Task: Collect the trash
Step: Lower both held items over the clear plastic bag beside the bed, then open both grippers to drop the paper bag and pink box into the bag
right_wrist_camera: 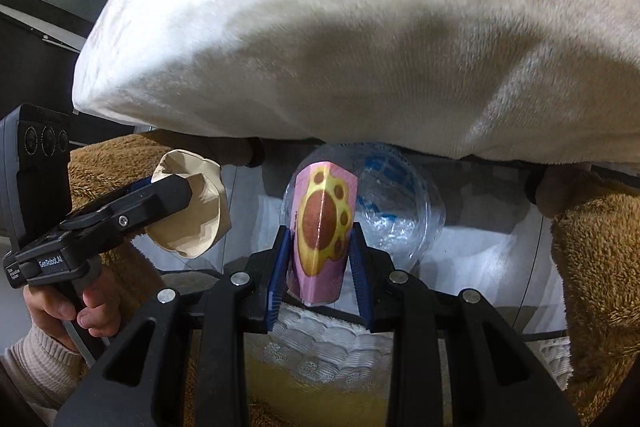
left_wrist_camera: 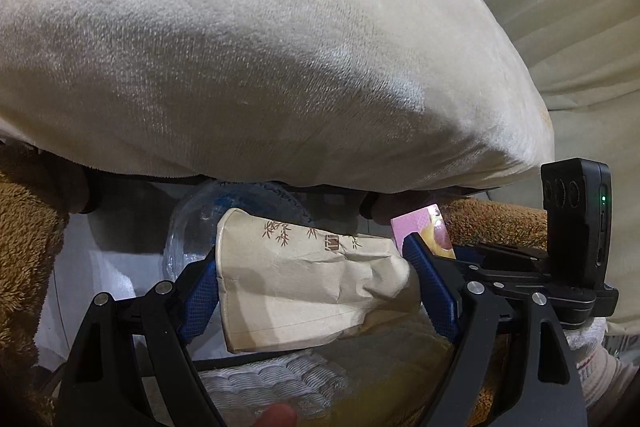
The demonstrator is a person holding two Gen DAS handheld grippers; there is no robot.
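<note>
My left gripper (left_wrist_camera: 312, 259) is shut on a crumpled brown paper cup (left_wrist_camera: 304, 287) that lies sideways between its blue pads. The right wrist view shows this gripper (right_wrist_camera: 160, 195) at the left, with the cup's open mouth (right_wrist_camera: 192, 219) facing the camera. My right gripper (right_wrist_camera: 320, 231) is shut on a flattened pink cup (right_wrist_camera: 322, 219) with a yellow and brown paw print. In the left wrist view a corner of the pink cup (left_wrist_camera: 432, 231) shows at the right. Below both cups lies a crushed clear plastic bottle (right_wrist_camera: 396, 203), also visible as the bottle (left_wrist_camera: 208, 211) on a white surface.
A big cream plush cushion (left_wrist_camera: 280, 47) hangs close over both grippers and fills the upper half of the cushion view (right_wrist_camera: 360, 27). Brown fleece (right_wrist_camera: 600, 247) borders the opening on both sides. A hand (right_wrist_camera: 80, 307) grips the left gripper's handle. A quilted white and yellow fabric (right_wrist_camera: 320, 355) lies underneath.
</note>
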